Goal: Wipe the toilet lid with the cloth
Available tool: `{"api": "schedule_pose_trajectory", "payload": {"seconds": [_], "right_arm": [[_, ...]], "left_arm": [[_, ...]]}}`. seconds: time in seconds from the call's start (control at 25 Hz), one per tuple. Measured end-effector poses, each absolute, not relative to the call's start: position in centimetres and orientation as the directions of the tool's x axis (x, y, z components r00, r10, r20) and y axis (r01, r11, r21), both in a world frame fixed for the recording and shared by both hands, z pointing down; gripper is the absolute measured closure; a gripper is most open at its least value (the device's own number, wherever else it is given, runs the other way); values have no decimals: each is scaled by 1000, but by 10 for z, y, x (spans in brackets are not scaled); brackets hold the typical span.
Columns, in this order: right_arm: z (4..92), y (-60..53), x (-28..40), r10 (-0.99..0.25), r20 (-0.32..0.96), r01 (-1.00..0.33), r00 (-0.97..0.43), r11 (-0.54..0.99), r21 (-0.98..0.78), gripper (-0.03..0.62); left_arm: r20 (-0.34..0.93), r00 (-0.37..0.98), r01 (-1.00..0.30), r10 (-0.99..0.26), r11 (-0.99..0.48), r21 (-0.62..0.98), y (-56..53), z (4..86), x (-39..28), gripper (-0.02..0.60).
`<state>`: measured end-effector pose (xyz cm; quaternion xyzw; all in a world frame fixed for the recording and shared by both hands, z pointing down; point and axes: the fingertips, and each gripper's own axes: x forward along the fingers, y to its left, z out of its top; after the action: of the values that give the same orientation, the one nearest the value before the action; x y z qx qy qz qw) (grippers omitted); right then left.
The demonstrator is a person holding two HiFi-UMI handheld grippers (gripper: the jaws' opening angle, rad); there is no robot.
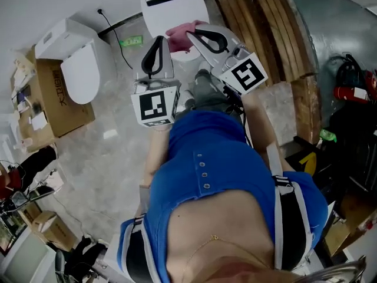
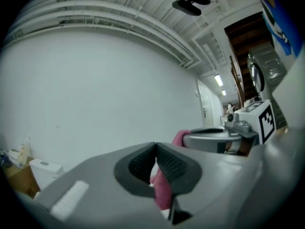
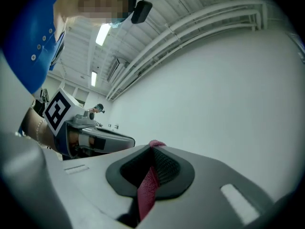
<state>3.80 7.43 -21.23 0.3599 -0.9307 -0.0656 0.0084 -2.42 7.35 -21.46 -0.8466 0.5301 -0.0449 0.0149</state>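
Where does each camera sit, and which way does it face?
Head view: on the person's head, facing steeply down at the toilet lid; blue shirt, left gripper, right gripper show.
Left gripper view: on the left gripper, facing up at the white wall; jaws shut on the cloth, right gripper beside.
Right gripper view: likewise on the right gripper; left gripper beside.
Shared: the cloth.

**A:** What sort of place?

**B:** Workshop or storeroom, not a home bathroom. One toilet (image 1: 168,5) stands just ahead of the left claw (image 1: 158,40). A second toilet (image 1: 79,69) sits well to that claw's left, beside a cardboard box (image 1: 56,102).

**A:** Anything else?

**B:** Planks (image 1: 277,34) stacked right of the right claw (image 1: 189,35). Above the claws, exposed pipes (image 2: 119,20) and strip lights (image 3: 102,34).
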Motion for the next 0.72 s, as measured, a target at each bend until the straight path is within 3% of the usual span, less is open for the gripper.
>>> {"api": "schedule_pose_trajectory", "payload": {"seconds": [0.72], "right_arm": [[-250,186,144,-648,-112,-658,-753,745,112,583]], "left_arm": [[32,462,-883,-886,-463,-71,180,-245,105,580]]}}
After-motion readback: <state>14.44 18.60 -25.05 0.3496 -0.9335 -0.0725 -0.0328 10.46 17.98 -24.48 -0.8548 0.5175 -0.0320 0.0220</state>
